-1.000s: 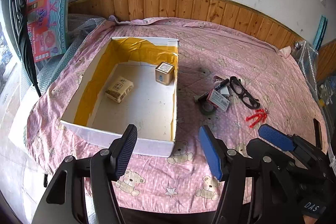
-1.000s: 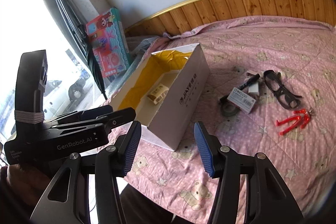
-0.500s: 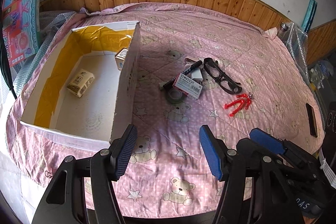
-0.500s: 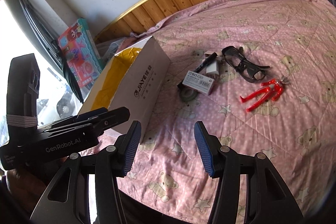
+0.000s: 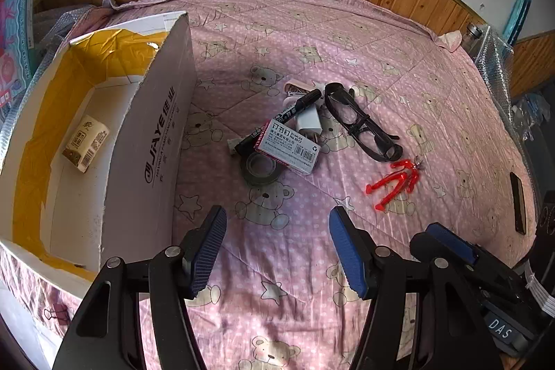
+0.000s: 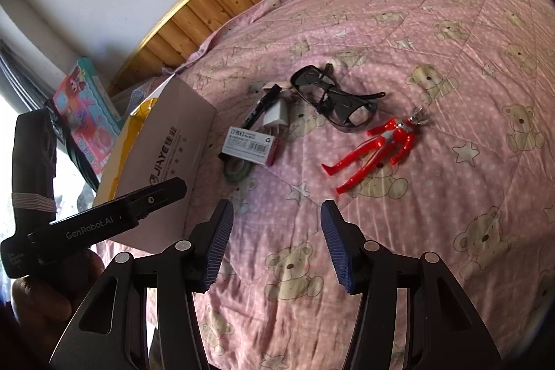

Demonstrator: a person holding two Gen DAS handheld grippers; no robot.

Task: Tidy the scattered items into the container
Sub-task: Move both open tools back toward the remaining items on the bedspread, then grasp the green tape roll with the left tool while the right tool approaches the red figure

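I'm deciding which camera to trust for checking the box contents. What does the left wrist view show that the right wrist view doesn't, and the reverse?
Only the left wrist view looks into the white cardboard box with yellow lining, showing a small beige packet on its floor, plus a flat dark bar at the quilt's right edge.

Only the right wrist view shows the hand holding the left gripper.

Both show the pink bear-print quilt, black glasses, red toy figure, staples box, dark tape roll, black marker, white charger plug, and the open right gripper.
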